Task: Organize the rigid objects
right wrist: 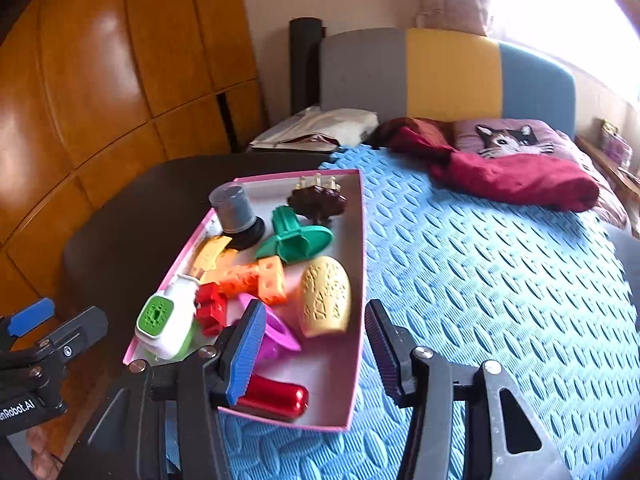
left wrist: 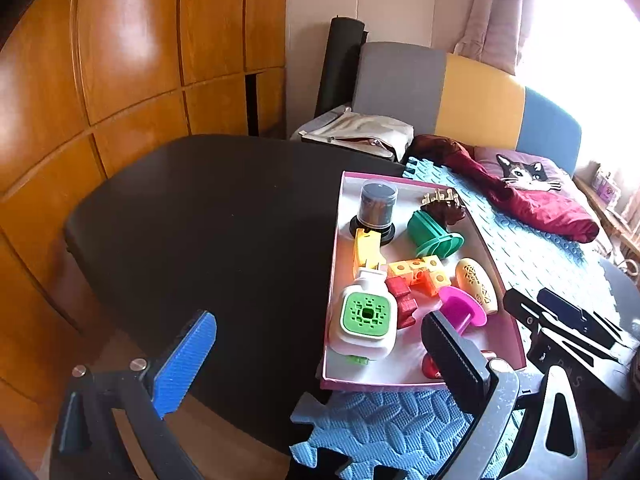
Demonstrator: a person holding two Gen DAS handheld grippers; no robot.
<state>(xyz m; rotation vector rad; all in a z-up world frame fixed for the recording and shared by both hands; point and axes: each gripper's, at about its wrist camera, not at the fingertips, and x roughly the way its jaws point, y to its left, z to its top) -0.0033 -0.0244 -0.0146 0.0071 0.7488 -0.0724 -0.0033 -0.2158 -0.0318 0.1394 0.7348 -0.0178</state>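
Note:
A pink-rimmed tray lies on a blue foam mat and holds several toys: a white device with a green face, a grey cylinder on a black base, a green spool, orange-yellow blocks, a cream oval, a magenta spool and a red cylinder. My left gripper is open and empty at the tray's near left corner. My right gripper is open and empty over the tray's near end.
A dark table lies left of the tray. The blue foam mat spreads to the right. A red cloth and a cat pillow lie beyond. Wooden cabinets stand on the left.

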